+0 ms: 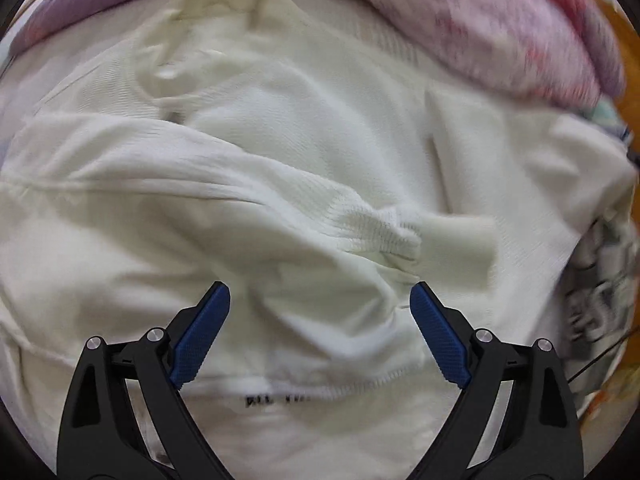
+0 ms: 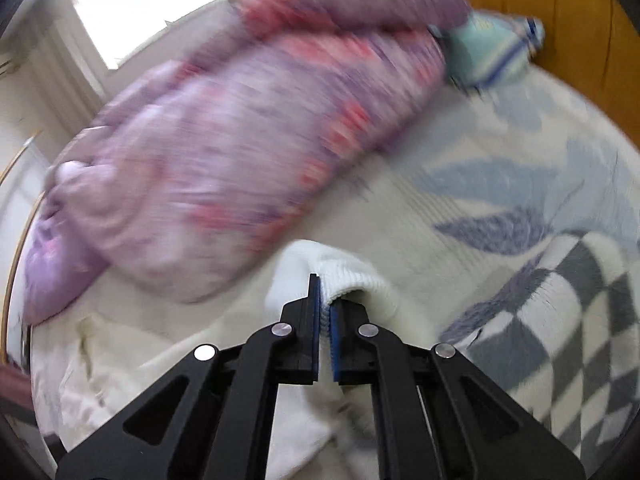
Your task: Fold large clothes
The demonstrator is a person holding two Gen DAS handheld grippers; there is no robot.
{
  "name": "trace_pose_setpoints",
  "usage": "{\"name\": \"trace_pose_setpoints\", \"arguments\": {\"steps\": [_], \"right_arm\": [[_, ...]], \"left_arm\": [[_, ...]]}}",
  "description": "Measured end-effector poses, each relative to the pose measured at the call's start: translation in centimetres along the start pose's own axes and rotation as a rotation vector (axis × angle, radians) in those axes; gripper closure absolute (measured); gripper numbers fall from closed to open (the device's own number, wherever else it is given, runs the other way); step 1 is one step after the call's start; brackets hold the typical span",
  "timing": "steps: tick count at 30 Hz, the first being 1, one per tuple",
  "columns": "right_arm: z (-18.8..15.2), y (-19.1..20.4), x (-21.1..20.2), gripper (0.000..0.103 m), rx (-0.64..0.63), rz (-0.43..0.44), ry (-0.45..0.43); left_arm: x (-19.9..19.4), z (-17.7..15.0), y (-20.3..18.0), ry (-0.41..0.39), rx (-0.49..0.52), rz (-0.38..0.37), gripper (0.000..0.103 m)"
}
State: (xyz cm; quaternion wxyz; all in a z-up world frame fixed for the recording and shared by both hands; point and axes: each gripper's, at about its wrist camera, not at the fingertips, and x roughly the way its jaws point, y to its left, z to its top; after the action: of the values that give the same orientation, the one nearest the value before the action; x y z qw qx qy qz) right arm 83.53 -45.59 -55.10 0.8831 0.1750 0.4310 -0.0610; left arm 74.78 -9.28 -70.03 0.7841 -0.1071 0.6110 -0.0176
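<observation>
Left gripper (image 1: 320,300): black arms, blue ribbed pads spread wide, nothing between them, poised over the crumpled cream-white knit garment (image 1: 248,152) that fills its view on the bed. Right gripper (image 2: 325,300): jaws clenched on a ribbed cuff of that garment (image 2: 352,276), fabric pinched between the pads. Beyond, left to right: rolled lilac-and-pink floral quilt (image 2: 240,140), pale blue-striped cloth bundle (image 2: 492,52), leaf-printed bedsheet (image 2: 500,168), grey-and-white checked cloth (image 2: 560,312).

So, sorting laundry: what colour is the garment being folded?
Cream-white garment, ribbed at the cuff; clearest in the left wrist view.
</observation>
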Motion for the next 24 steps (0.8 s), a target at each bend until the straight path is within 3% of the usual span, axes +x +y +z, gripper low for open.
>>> {"name": "trace_pose_setpoints", "arguments": {"steps": [7, 10, 12, 16, 17, 19, 21, 22, 24], "right_arm": [[-3.9, 13.5, -6.4, 0.099, -0.218, 0.054, -0.078], [-7.5, 21.0, -8.4, 0.099, -0.317, 0.086, -0.089], [-10.6, 26.4, -9.0, 0.099, -0.384, 0.152, -0.075], [-18.9, 37.0, -7.9, 0.097, -0.507, 0.316, 0.049], [-21.3, 39.5, -6.7, 0.095, -0.535, 0.369, 0.116], [-25.7, 43.3, -4.0, 0.086, -0.620, 0.372, 0.256], [-29.4, 45.3, -1.0, 0.067, -0.664, 0.328, 0.402], [-30.6, 45.4, -0.1, 0.067, -0.659, 0.310, 0.448], [-31.0, 44.6, -0.2, 0.063, -0.576, 0.363, 0.462]], "left_arm": [[-6.5, -0.9, 6.0, -0.079, -0.042, 0.004, 0.012], [-9.5, -1.5, 9.7, -0.118, -0.088, 0.014, 0.012], [-11.7, -1.6, 13.0, -0.150, -0.126, 0.034, 0.012], [-15.4, -3.1, 20.8, -0.199, -0.199, 0.111, 0.012], [-15.8, -3.4, 22.3, -0.194, -0.214, 0.121, 0.012], [-16.7, -4.4, 25.2, -0.188, -0.245, 0.150, 0.012], [-17.5, -5.8, 28.1, -0.178, -0.269, 0.173, 0.012], [-17.9, -6.4, 29.3, -0.175, -0.282, 0.180, 0.012], [-18.4, -7.3, 30.8, -0.175, -0.297, 0.176, 0.012]]}}
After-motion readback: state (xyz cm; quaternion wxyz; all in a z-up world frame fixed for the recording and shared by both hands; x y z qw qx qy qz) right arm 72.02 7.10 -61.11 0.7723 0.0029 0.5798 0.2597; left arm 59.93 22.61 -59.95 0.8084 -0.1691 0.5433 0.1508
